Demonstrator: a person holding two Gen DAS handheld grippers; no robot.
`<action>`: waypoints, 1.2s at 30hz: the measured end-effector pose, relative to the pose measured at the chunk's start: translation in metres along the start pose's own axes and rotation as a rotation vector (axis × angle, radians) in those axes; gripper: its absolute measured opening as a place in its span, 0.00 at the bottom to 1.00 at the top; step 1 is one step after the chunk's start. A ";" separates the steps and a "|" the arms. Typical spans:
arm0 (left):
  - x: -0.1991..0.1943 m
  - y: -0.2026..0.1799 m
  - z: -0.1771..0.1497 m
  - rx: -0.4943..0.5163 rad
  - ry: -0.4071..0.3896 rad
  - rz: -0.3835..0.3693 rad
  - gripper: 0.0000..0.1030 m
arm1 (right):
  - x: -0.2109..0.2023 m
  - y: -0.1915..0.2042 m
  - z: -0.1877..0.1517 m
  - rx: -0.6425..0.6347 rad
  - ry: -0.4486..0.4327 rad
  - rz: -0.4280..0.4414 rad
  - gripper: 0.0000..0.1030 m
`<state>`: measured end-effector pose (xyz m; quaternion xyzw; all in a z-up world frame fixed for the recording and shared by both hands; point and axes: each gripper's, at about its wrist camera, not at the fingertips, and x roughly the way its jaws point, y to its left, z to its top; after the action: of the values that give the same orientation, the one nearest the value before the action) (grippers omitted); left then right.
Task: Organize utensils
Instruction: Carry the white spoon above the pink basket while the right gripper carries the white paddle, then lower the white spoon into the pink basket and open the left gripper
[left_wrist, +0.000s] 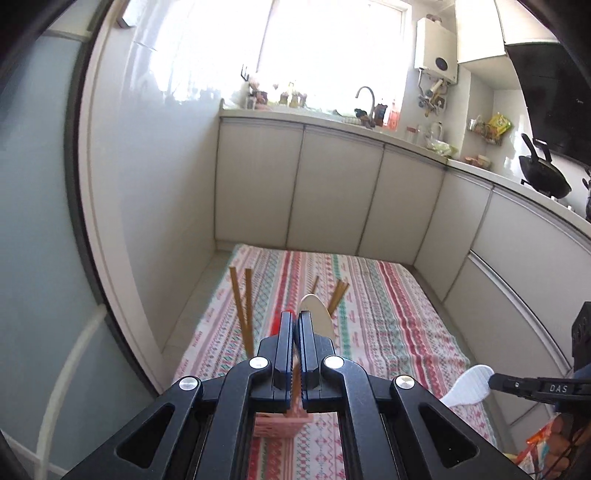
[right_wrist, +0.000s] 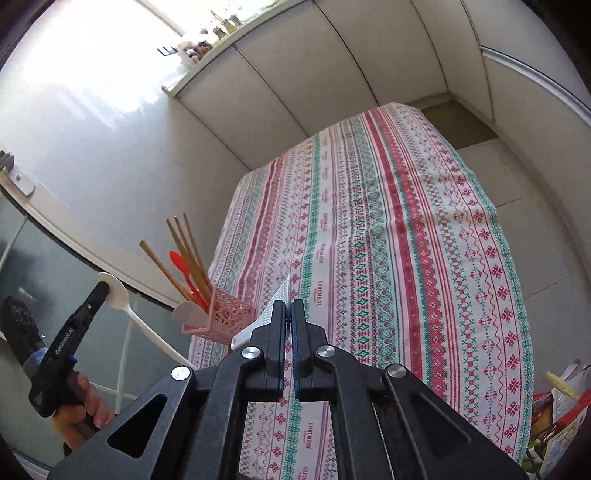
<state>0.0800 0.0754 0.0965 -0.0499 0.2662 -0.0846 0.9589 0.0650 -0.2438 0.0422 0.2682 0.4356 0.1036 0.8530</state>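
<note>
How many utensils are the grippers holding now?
2. A white spoon is in the left gripper, gripped by its bowl. A white rice paddle is in the right gripper. Other utensils stand in the pink basket.

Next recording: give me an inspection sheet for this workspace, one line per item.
Surface: table under a striped patterned cloth, mostly bare.
Job's things: pink perforated holder at the table's near-left corner holds wooden chopsticks and a red spoon; a white spoon and a white rice paddle are held in the air.
Clutter: colourful packaging beside the table's right edge.
Grippers: left hand-held gripper shut on the white spoon; right hand-held gripper shut on the white rice paddle.
Cables: nothing seen.
Surroundings: kitchen counter with a tap, a wok, white cabinets, and a bright window.
</note>
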 end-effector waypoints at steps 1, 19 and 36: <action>0.001 0.002 0.002 0.001 -0.015 0.023 0.02 | 0.001 0.004 0.000 -0.007 -0.002 -0.001 0.02; 0.056 -0.009 -0.013 0.190 -0.102 0.244 0.02 | 0.018 0.023 -0.006 -0.007 0.000 0.005 0.02; 0.093 -0.011 -0.030 0.150 0.084 0.102 0.25 | 0.022 0.026 -0.006 -0.033 -0.007 -0.026 0.02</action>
<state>0.1417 0.0456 0.0257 0.0392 0.3011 -0.0574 0.9511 0.0750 -0.2108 0.0389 0.2488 0.4344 0.0990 0.8600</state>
